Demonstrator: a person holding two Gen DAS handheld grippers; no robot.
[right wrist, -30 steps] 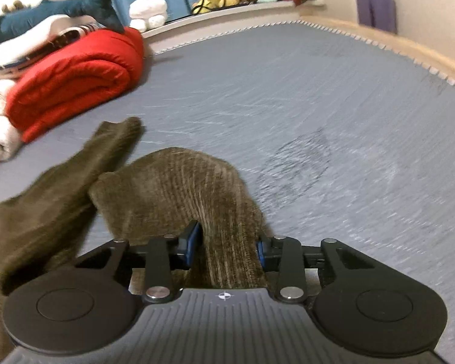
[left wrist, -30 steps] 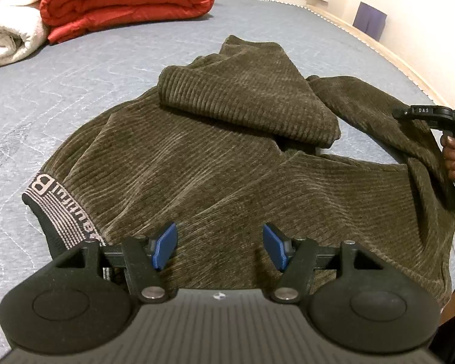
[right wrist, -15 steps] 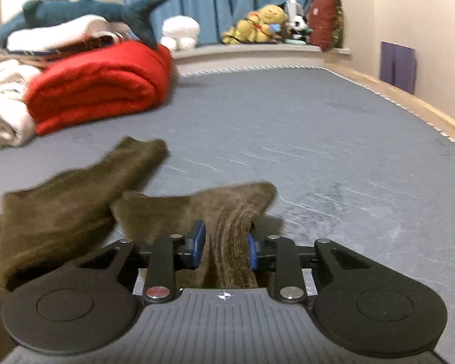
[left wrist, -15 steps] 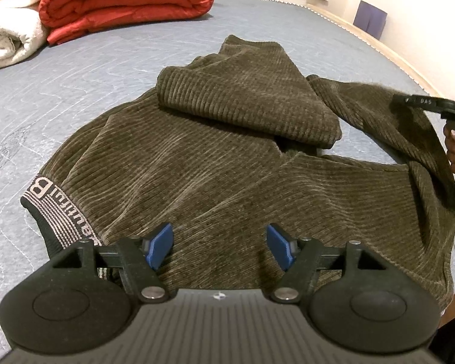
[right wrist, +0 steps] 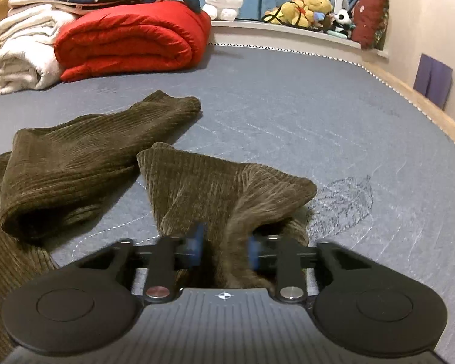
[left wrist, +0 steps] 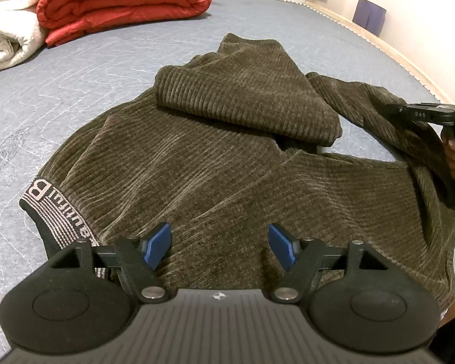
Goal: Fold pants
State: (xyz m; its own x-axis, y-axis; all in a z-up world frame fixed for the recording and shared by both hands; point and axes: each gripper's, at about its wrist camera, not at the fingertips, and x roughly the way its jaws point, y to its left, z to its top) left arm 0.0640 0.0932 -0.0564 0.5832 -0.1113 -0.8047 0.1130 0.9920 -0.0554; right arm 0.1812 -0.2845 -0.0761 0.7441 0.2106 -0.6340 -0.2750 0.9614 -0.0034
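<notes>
Brown corduroy pants [left wrist: 197, 163] lie spread on our grey bed [left wrist: 75, 69], one leg folded back. Our left tongs [left wrist: 218, 244] hover wide apart above the waistband [left wrist: 50, 212]; our right tongs [right wrist: 224, 250] pinch a bunched leg cuff [right wrist: 221, 188].

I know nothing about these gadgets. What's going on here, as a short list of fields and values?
Activity: folding pants
Garment: brown corduroy pants spread on a grey bed
Waistband: striped band with lettering, at the near left
Left gripper: fingers open, hovering over the pants near the waist, holding nothing
Right gripper: fingers closed on a pant leg, its end bunched up
Other leg: folded back on itself
Background: red quilt, white blankets, stuffed toys
</notes>
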